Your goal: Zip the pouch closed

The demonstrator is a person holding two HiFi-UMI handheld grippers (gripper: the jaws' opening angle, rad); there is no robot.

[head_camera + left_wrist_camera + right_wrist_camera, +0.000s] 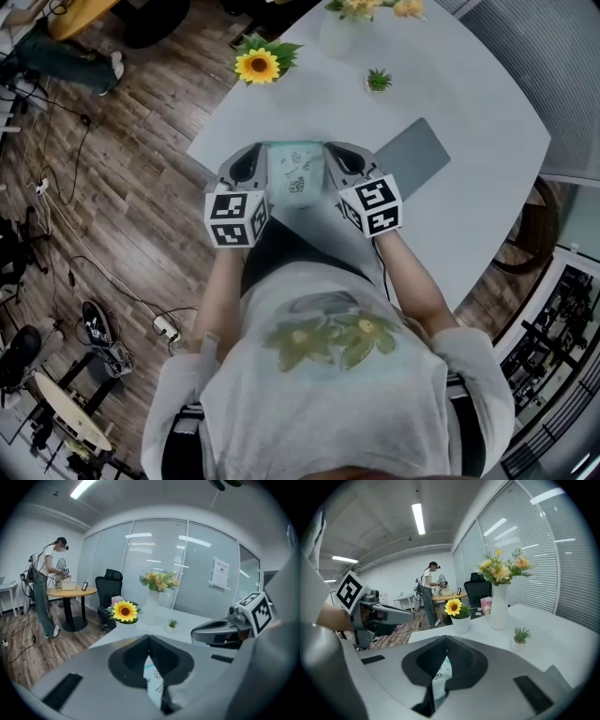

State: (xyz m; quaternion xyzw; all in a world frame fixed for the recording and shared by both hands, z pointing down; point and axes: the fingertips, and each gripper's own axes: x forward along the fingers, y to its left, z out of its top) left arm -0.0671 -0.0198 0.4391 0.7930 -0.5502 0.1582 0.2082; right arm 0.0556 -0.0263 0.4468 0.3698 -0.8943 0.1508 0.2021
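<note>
A pale mint pouch (296,174) with small dark prints hangs between my two grippers, over the near edge of the white table (469,103). My left gripper (262,150) is shut on the pouch's left side. My right gripper (330,150) is shut on its right side. In the left gripper view the jaws (149,638) meet with the pouch (154,681) pinched below them. In the right gripper view the jaws (446,639) are likewise closed on the pouch's edge (440,678). The zipper is hidden in every view.
On the table stand a sunflower pot (258,66), a small green plant (379,81) and a vase of flowers (349,21). A flat grey pad (412,155) lies to the right of the grippers. A person (46,585) stands at a round table far back.
</note>
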